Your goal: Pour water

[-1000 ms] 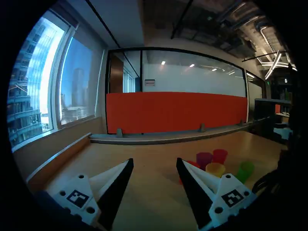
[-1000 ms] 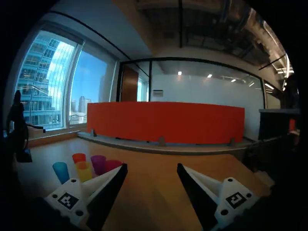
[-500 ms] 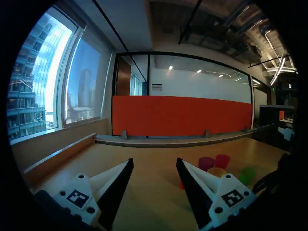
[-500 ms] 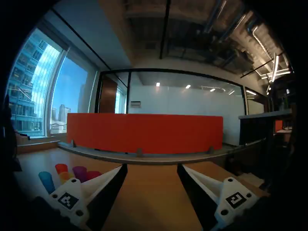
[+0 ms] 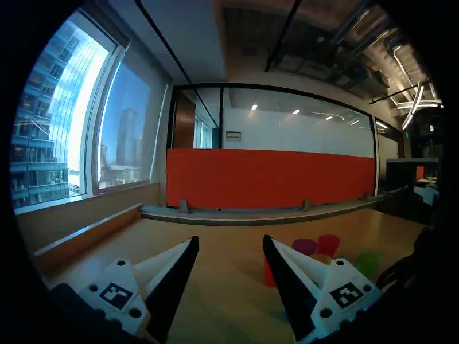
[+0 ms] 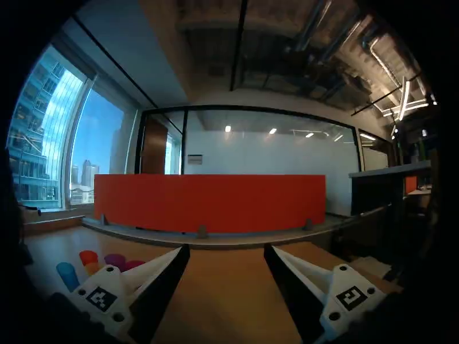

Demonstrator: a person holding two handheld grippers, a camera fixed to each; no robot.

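In the left gripper view my left gripper [image 5: 229, 243] stands open above the wooden table [image 5: 224, 275], nothing between its fingers. Behind its right finger stands a cluster of coloured cups: a purple cup [image 5: 304, 246], a red cup [image 5: 329, 243], a green cup [image 5: 366, 262] and an orange-red cup [image 5: 268, 274], partly hidden by the finger. In the right gripper view my right gripper [image 6: 226, 252] is open and empty too. The same cups stand at its lower left: a blue cup [image 6: 67, 274], an orange cup [image 6: 88, 258] and a purple cup [image 6: 115, 261], partly behind the left finger.
An orange partition [image 5: 269, 179] with glass above it runs along the table's far edge. Tall windows [image 5: 57, 137] line the left side above a wooden ledge [image 5: 86, 235]. A dark cabinet [image 6: 378, 195] stands at the right.
Both grippers have tilted upward, so the cups sit lower in each view and more ceiling shows. Both stay open.
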